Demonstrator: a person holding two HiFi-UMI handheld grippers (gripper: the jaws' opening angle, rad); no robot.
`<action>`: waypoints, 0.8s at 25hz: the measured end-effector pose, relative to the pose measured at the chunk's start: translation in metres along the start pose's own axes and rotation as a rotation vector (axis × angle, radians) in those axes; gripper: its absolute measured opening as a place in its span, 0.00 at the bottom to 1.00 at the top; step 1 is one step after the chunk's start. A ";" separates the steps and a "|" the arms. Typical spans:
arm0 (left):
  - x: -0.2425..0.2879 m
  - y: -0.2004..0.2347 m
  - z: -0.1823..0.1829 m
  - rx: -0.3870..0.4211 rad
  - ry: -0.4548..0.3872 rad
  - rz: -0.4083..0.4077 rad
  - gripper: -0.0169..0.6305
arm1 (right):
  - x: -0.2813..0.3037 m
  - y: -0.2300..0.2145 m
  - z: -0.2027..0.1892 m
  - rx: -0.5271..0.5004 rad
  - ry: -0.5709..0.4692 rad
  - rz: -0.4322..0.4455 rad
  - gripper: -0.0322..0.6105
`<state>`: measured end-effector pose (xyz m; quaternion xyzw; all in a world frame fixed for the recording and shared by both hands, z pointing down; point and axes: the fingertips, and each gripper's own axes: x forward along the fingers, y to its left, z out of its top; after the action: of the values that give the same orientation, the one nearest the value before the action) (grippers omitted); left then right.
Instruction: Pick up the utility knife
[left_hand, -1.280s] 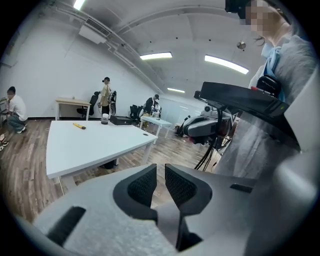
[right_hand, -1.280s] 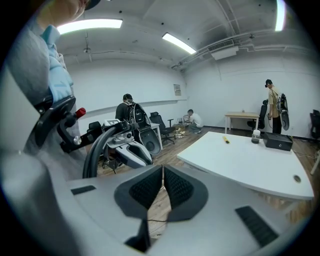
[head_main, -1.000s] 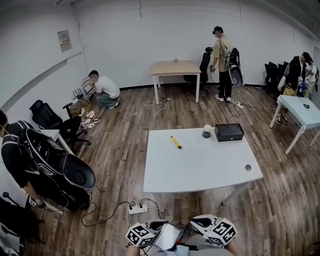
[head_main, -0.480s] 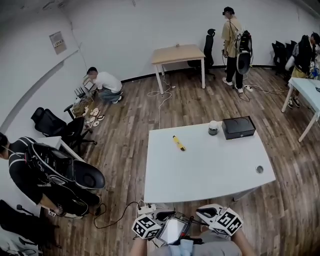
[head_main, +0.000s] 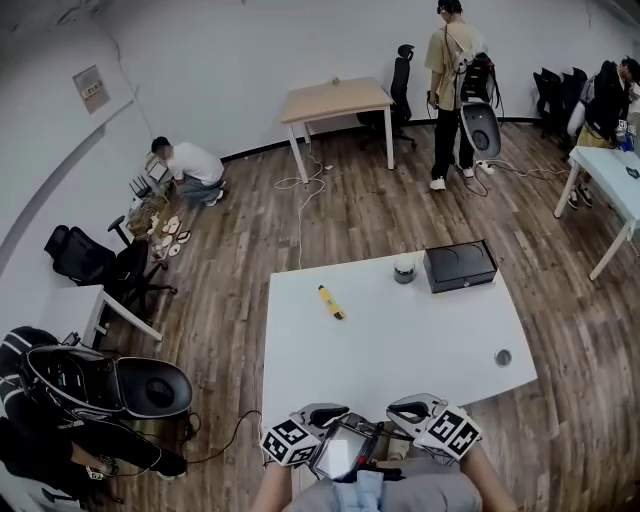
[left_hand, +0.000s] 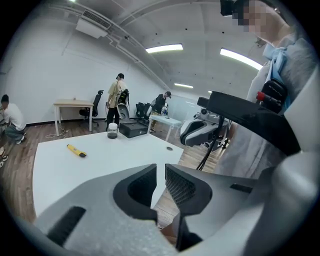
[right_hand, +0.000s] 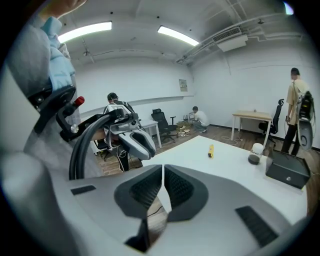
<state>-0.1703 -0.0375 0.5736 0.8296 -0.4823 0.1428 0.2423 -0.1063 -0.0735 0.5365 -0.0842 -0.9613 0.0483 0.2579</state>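
The utility knife (head_main: 330, 302) is yellow with a black tip and lies on the left far part of the white table (head_main: 400, 345). It also shows small in the left gripper view (left_hand: 76, 150) and in the right gripper view (right_hand: 211, 150). Both grippers are held close to the person's body at the table's near edge, far from the knife. My left gripper (head_main: 322, 412) (left_hand: 160, 170) is shut with nothing between its pads. My right gripper (head_main: 408, 408) (right_hand: 163, 172) is shut and empty too. The two point toward each other.
A black box (head_main: 460, 266) and a small jar (head_main: 405, 268) stand at the table's far right, and a small round disc (head_main: 503, 357) lies near its right edge. Black gear (head_main: 110, 385) and a chair (head_main: 85, 258) sit left. People stand and crouch further back.
The head view has moved closer to the white table and turned slightly, so the table sits nearer and lower. Both grippers show a bit higher in view. The knife has not moved.
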 end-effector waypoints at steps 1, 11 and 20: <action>0.005 0.002 0.003 0.002 0.001 0.002 0.12 | -0.003 -0.006 0.000 0.003 -0.003 0.000 0.10; 0.045 0.007 0.026 -0.015 -0.007 0.021 0.12 | -0.026 -0.054 -0.006 0.002 -0.023 0.021 0.10; 0.051 0.048 0.036 -0.106 -0.050 0.067 0.12 | -0.038 -0.080 -0.016 0.065 -0.031 -0.036 0.10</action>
<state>-0.1867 -0.1142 0.5795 0.8025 -0.5225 0.1042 0.2686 -0.0767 -0.1585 0.5429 -0.0575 -0.9644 0.0759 0.2466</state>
